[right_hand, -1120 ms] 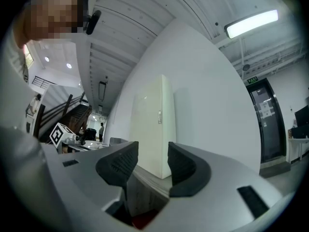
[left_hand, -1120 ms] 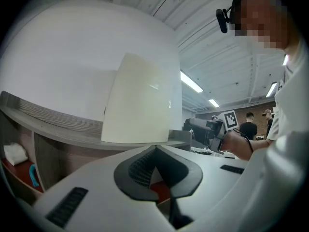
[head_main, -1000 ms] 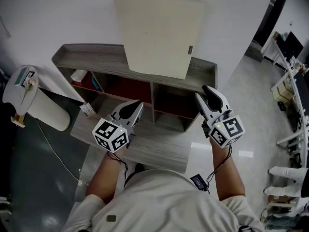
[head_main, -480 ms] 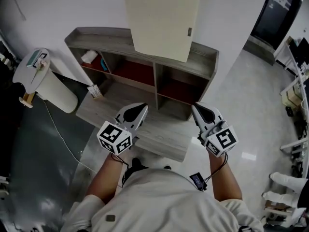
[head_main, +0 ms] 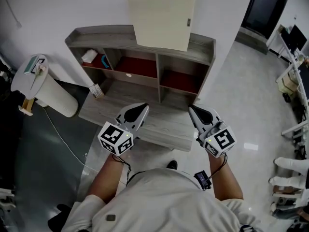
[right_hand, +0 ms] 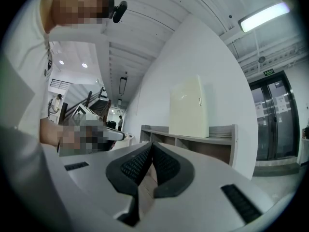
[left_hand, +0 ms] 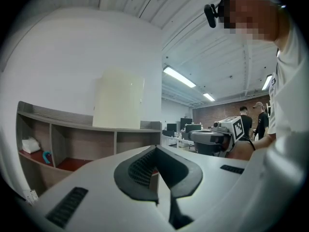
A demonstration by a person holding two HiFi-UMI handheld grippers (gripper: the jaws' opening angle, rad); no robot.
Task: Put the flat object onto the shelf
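Since a second ago the right gripper has closed its jaws, and both grippers have drawn back from the grey wood-grain shelf unit. At centre left, the left gripper, smooth white plastic with ribbed black pads, has its jaws together on nothing. At top centre the cream flat rectangular panel stands upright on the shelf top against the white wall, well apart from both grippers. The right gripper's jaws hold nothing.

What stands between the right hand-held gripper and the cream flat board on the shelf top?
Nothing visible does. The right hand-held gripper, shut and empty, hangs over the desk. The flat board stands upright on the shelf top against the wall, with open air between them.
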